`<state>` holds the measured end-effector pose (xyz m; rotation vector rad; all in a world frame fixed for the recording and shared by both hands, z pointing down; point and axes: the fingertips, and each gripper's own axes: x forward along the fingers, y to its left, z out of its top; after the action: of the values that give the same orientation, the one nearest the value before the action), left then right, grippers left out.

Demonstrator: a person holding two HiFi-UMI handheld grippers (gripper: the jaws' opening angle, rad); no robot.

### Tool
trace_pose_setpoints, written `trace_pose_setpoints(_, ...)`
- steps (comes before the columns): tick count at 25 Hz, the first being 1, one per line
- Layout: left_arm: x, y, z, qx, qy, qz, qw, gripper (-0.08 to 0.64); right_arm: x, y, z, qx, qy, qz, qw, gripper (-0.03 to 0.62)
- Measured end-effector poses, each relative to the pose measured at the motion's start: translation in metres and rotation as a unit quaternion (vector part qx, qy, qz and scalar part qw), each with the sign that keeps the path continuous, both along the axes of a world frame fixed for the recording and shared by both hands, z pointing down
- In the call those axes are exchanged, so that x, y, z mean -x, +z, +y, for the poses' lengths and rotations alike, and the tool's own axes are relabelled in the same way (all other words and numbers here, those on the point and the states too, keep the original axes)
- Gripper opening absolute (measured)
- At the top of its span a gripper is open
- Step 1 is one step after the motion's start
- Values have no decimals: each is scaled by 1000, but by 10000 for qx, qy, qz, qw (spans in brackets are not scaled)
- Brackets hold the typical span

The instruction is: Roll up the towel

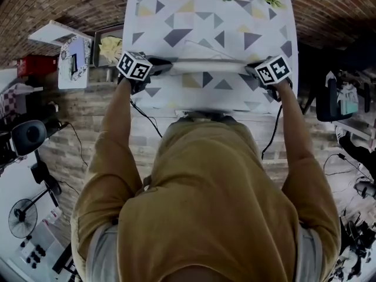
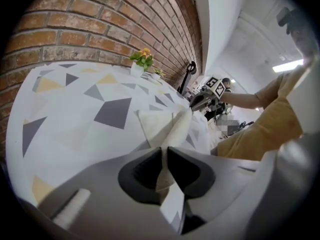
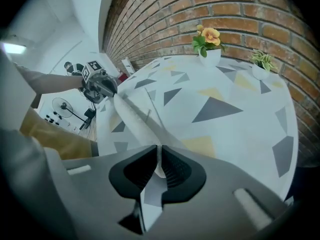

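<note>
A: Where is the towel, and what have the claws got hold of?

B: A pale cream cloth towel (image 1: 205, 66) lies across the middle of a table under a white cloth printed with grey and yellow triangles (image 1: 176, 16); the towel's near part is a narrow roll stretched between the two claws, with a flat part lying beyond it; the left gripper (image 2: 165, 153) has its jaws almost together, pinching the roll's left end; the right gripper (image 3: 159, 153) is pinched the same way onto the right end.

A: How should the rolling be done well?

B: In my judgement, both ends should turn by the same amount and travel together over the flat part; keep the roll taut and low, so it winds tight and neither cones nor sags in the middle; pulling sideways too hard could slip cloth out of such thin grips.

A: What does one view give that another lacks?

B: The head view alone shows the whole roll, level from end to end, and the person's mustard shirt (image 1: 205, 204); only the gripper views show cloth between the pads; the right gripper view shows clearly a white pot of orange flowers (image 3: 209, 44) before a red brick wall (image 3: 240, 9).
</note>
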<state>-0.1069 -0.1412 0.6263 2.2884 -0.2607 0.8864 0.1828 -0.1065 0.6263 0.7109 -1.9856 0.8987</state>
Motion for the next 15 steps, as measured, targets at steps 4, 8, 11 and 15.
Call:
trace_pose_setpoints(4, -1, 3, -9, -268, -52, -179, 9995, 98, -2, 3, -8, -8, -34, 88, 10000, 32)
trace_pose_setpoints(8, -3, 7, -10, -444, -7, -365, 9983, 100, -5, 8, -13, -90, -190, 356, 9991, 34)
trace_pose_setpoints(11, -4, 11, -12, -724, 68, -589, 9956, 100, -5, 12, -16, -188, -341, 582, 9975, 34)
trace_pose_setpoints(15, -5, 16, -13, -1079, 169, -889, 9900, 100, -6, 17, -18, -423, -502, 935, 9935, 35)
